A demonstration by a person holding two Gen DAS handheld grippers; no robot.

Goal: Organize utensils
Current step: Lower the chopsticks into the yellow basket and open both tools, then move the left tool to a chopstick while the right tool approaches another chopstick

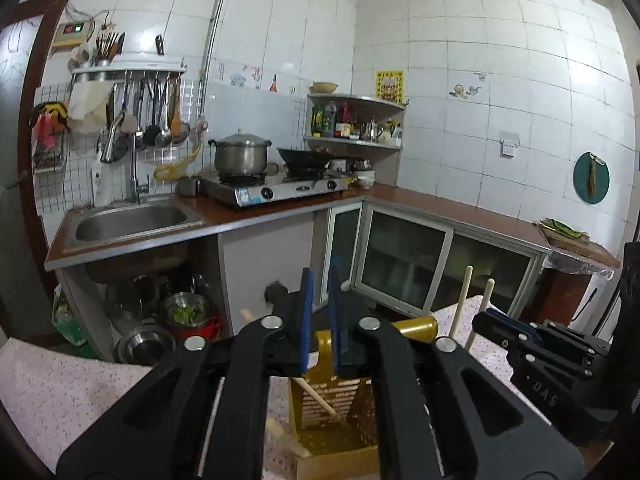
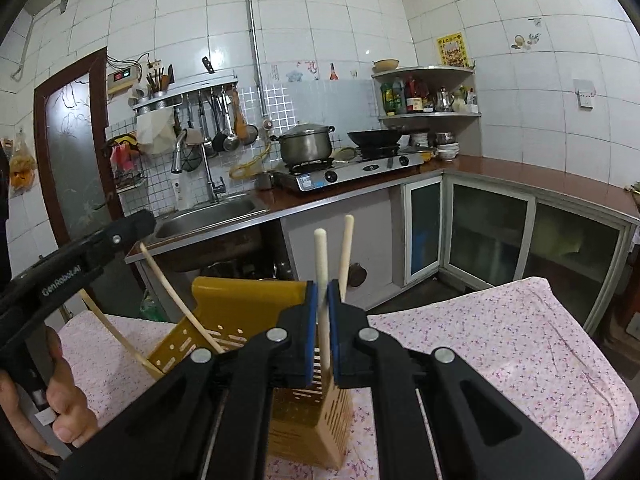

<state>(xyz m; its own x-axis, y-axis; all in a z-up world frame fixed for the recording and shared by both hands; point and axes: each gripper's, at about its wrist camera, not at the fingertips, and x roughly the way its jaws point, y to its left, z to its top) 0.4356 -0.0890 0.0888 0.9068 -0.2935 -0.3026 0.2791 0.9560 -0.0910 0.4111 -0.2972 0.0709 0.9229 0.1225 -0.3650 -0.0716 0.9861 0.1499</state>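
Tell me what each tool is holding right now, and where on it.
Right tool clamps a pale chopstick mid-shaft, its lower end in the yellow holder. Left tool looks nearly shut over the holder; no held item visible.

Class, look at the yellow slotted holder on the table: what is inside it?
The yellow holder holds chopsticks: two lean out on its left, and the right gripper clamps another pair standing over it. The gripper covers their lower ends and the holder's floor.

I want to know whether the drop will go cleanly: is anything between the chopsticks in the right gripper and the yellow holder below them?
Nothing visible blocks them. The right gripper is shut on the chopsticks, which point down into the open top of the yellow utensil holder. Other chopsticks lean at its left side, clear of that path.
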